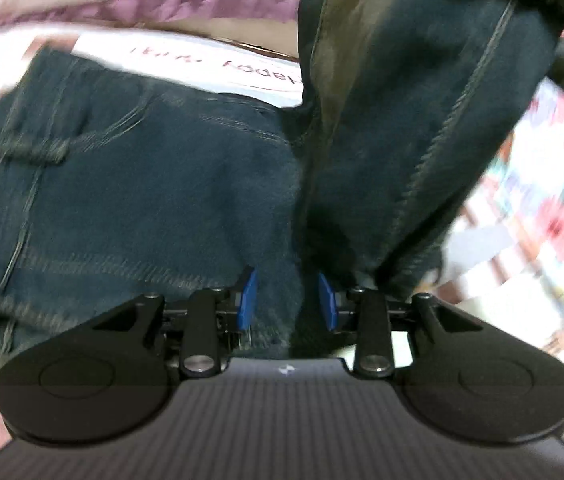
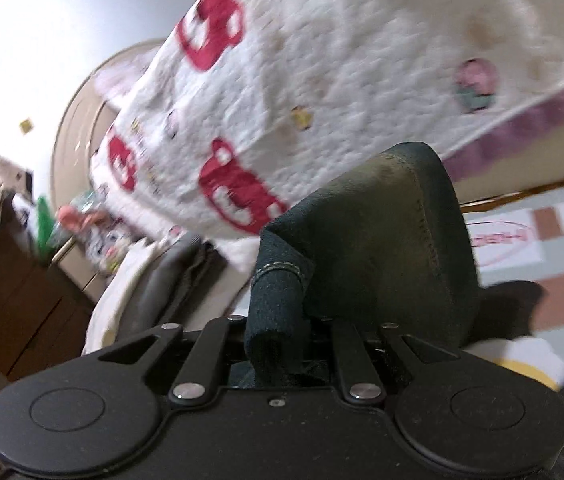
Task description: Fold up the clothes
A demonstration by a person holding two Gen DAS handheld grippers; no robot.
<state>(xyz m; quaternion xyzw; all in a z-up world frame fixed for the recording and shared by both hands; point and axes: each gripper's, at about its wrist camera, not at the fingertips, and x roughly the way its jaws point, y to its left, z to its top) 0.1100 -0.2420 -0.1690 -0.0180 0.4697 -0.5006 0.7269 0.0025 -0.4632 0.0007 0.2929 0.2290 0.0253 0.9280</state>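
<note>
1. over the patterned bed cover (image 1: 542, 184), dark blue jeans (image 1: 141, 184) are lying spread while one leg (image 1: 422, 120) is hanging lifted.
2. the left gripper (image 1: 288, 300) is sitting with its blue pads parted over the denim, gripping nothing.
3. the right gripper (image 2: 282, 344) is pinching a bunched denim fold (image 2: 362, 232), held raised.
4. judging by this, a fold-over is underway; next, the lifted leg needs laying flat, edges aligned.
</note>
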